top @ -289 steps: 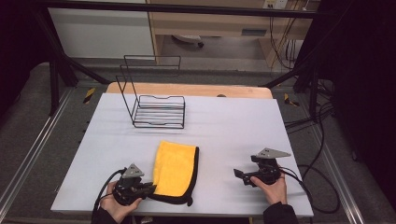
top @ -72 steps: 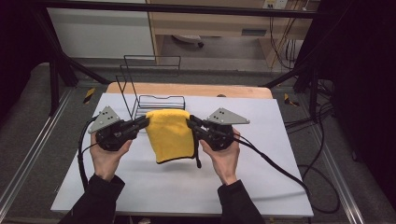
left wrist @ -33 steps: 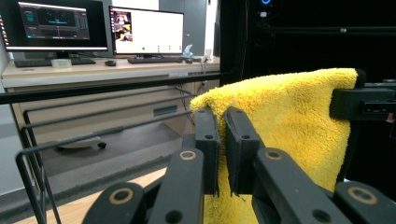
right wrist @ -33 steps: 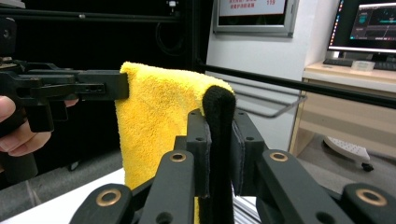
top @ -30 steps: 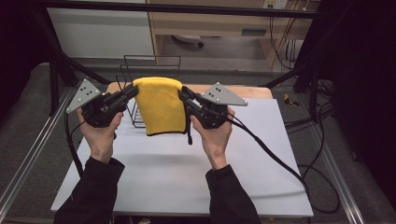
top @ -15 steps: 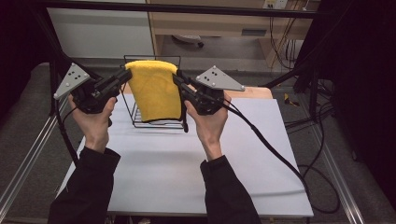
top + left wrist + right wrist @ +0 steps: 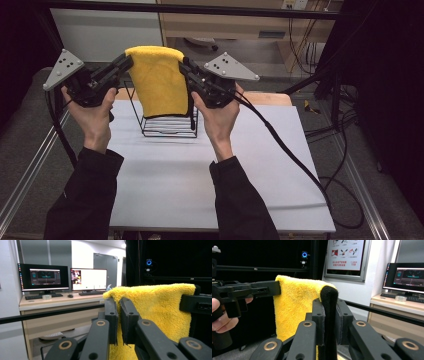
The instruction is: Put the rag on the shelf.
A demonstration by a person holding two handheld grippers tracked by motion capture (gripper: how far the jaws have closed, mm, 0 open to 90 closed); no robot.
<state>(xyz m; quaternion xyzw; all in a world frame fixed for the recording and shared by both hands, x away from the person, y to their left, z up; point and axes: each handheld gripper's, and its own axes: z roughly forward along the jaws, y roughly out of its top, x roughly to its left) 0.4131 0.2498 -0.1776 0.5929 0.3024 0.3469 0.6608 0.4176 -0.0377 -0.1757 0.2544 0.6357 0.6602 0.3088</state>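
One yellow towel (image 7: 160, 82) with a black-edged underside hangs in the air above the single black wire rack (image 7: 169, 122), which stands on the white bench (image 7: 200, 170) at about twelve o'clock from the person's hands. The left gripper (image 7: 125, 62) has its fingers pinching the towel's corner at nine o'clock, and the right gripper (image 7: 184, 67) has its fingers clamped on the black-hemmed corner at three o'clock. Two monitors (image 7: 65, 278) sit on a desk (image 7: 57, 300) behind, and a wall poster (image 7: 347, 255) carries the readable figure "119"; its other writing is too small to read.
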